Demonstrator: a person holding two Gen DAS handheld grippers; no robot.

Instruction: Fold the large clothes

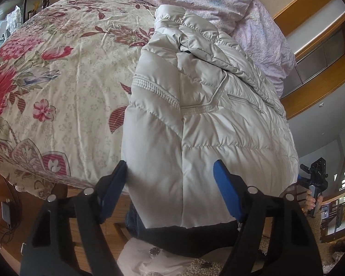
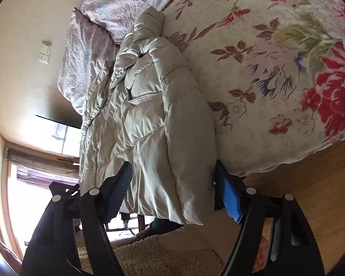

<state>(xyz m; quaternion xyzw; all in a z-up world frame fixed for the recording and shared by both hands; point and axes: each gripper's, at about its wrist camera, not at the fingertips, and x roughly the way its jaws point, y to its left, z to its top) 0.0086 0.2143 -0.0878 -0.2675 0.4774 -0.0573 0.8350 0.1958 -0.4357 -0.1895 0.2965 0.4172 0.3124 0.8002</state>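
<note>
I have the cream puffer jacket (image 1: 209, 119) lying along the edge of the bed (image 1: 64, 85), its hem hanging off the near side toward me. My left gripper (image 1: 170, 188) straddles that hem with its fingers (image 1: 227, 195) set wide, the padded cloth between them. My right gripper (image 2: 174, 191) brackets the thick folded edge the same way; whether either pair actually presses, I cannot tell. I judge the jacket light, soft, springy and rather slick, so I would bite deep on a stitched seam or the hem, not loose shell.
</note>
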